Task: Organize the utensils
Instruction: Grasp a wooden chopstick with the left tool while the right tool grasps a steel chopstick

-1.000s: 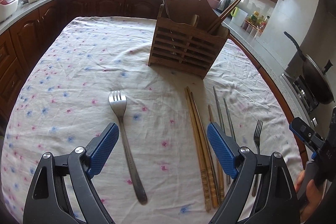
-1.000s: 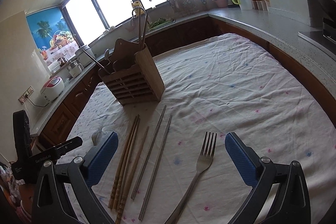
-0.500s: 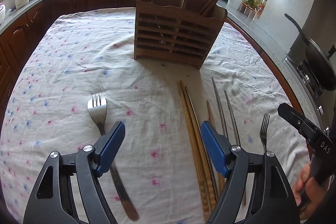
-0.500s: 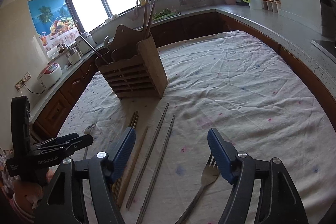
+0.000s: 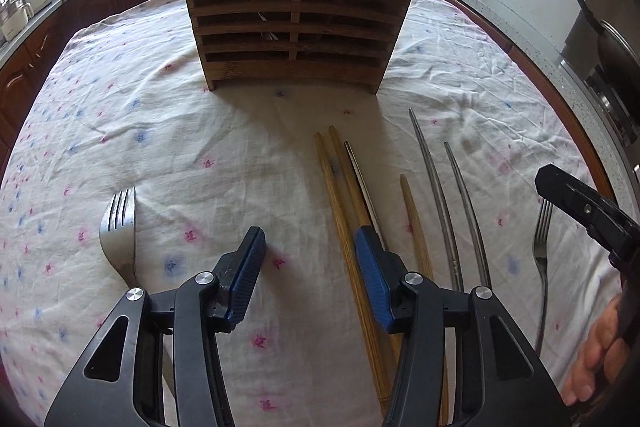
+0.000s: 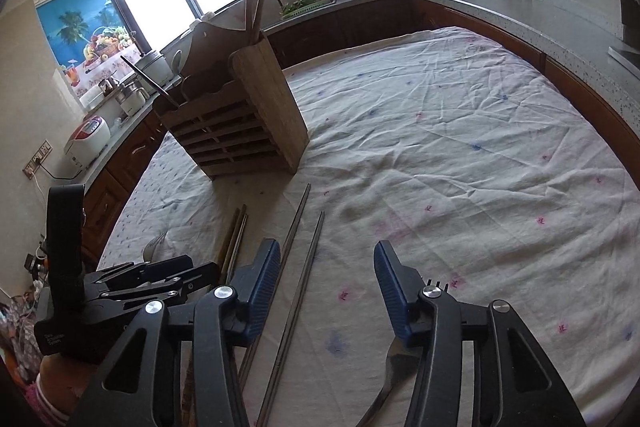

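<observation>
A slatted wooden utensil holder stands on the flowered tablecloth, with chopsticks and a spoon in it. In front of it lie wooden chopsticks, two metal chopsticks and two forks. My left gripper hovers low over the cloth with its jaws closing. One wooden chopstick lies just inside its right pad, not pinched. My right gripper is also closing, with a metal chopstick lying loose between its jaws. A fork lies under its right finger.
Kitchen counters ring the table, carrying a rice cooker, jars and a kettle. A pan sits on the stove at the right. A hand holds the right gripper. Open cloth stretches to the right of the holder.
Both grippers came forward and lower with their jaws narrowing. The left one shifted right from the fork to the wooden chopsticks. The right one shifted left, so the fork now lies under its right finger.
</observation>
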The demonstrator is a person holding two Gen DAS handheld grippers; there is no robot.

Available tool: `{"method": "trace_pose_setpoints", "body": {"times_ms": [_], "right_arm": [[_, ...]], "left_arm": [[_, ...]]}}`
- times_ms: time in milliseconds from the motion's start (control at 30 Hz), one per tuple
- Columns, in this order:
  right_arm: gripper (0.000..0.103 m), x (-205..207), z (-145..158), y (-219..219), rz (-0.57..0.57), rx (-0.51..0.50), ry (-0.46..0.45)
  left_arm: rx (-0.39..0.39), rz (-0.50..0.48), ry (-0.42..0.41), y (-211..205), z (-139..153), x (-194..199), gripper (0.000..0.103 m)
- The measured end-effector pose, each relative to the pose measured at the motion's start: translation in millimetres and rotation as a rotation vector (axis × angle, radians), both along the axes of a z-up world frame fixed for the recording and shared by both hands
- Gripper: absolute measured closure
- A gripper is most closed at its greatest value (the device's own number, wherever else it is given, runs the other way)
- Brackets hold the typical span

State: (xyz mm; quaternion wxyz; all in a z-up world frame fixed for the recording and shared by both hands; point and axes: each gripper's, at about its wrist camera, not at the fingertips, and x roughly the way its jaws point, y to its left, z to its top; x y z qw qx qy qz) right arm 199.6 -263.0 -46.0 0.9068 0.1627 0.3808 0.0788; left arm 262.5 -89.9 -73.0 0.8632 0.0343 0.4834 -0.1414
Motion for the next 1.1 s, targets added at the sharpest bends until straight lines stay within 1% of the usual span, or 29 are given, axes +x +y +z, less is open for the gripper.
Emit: {"method": "trace_pose_setpoints", "body": {"times_ms": [67,133,200,267,333,467,567,600,633,700,733,767,800,833,900,967,1100], "right_arm": [[0.062,5,-3,3,0.007,-0.007,0.011],[0.064,11,-6,8,0.023,-0.013,0.026],[0.064,18,-12,14,0.042,-0.028,0.045],[0.067,24,-17,20,0.058,-0.044,0.063],[0.071,31,-21,26,0.067,-0.07,0.081],[0.077,47,-29,34,0.074,-0.127,0.118],[0.077,55,-28,43,0.086,-0.182,0.119],[0.077,57,-28,46,0.094,-0.203,0.117],[0.076,58,-28,49,0.1,-0.226,0.116],[0.077,57,-28,57,0.117,-0.284,0.113],[0.078,56,-28,59,0.125,-0.305,0.107],[0.079,55,-28,59,0.128,-0.305,0.104],[0.085,55,-28,58,0.127,-0.302,0.104],[0.094,55,-28,56,0.123,-0.294,0.106],[0.096,56,-27,51,0.116,-0.249,0.113],[0.098,58,-27,47,0.114,-0.192,0.122],[0.099,50,-17,40,0.11,-0.114,0.106]], "left_arm": [[0.017,-0.017,-0.005,0,0,-2,0.058],[0.04,-0.032,-0.007,3,0,-4,0.07],[0.029,-0.037,0.007,12,1,-5,0.076],[-0.019,-0.024,0.03,23,3,-1,0.076],[-0.042,-0.007,0.037,30,4,4,0.076],[-0.041,0.001,0.036,28,4,16,0.076],[-0.019,-0.002,0.024,20,3,25,0.076],[-0.01,-0.005,0.018,16,2,28,0.078],[0.004,-0.006,0.007,14,1,30,0.085],[0.028,-0.006,-0.017,11,0,31,0.092],[0.031,-0.009,-0.023,10,0,30,0.094],[0.033,-0.011,-0.029,10,0,30,0.094],[0.032,-0.01,-0.032,10,0,30,0.094],[0.03,-0.009,-0.031,10,0,29,0.095],[0.022,-0.005,-0.019,10,0,31,0.098],[-0.006,-0.004,-0.006,12,2,29,0.098],[-0.046,0.006,-0.028,25,16,17,0.098]]}}
